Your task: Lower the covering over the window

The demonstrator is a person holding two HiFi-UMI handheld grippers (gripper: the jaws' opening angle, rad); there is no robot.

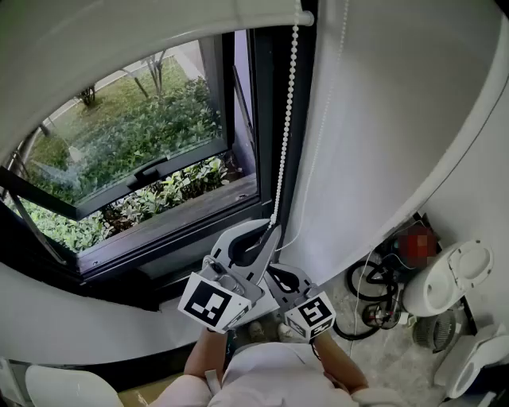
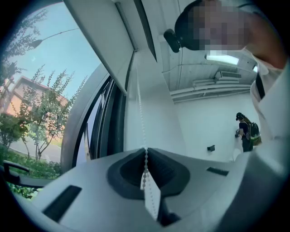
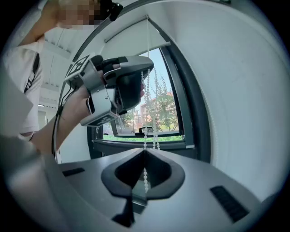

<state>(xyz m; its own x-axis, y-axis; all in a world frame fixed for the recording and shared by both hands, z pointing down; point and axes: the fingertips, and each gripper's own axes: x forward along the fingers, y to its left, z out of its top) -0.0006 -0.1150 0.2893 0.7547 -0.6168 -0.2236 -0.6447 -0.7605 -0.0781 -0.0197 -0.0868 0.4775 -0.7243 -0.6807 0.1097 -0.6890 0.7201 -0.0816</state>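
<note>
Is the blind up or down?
Up. The blind is rolled at the top, and the window is uncovered, with plants showing outside.

Window frame (image 1: 266, 119): dark, metal-looking, satin, smooth.
Glass (image 1: 135, 119) inside frame: clear, glossy.
Blind (image 1: 119, 32) above frame: white cloth, matt; weave too fine to see.
Bead chain (image 1: 287, 111) along frame's right post: small white beads, plastic-looking, slight sheen.
White surface (image 1: 382, 143) right of frame: matt, smooth; paint or cloth, can't tell.
Left gripper (image 2: 145, 149) and right gripper (image 3: 144, 152), below frame: shells pale grey plastic, matt, smooth. Inner recesses darker, matt, poss. rubber.
Marker cube (image 1: 211, 302): white w/ black print, matt.
Floor (image 1: 398, 358), lower right of frame: pale, speckled, stone-like, low gloss.
</note>
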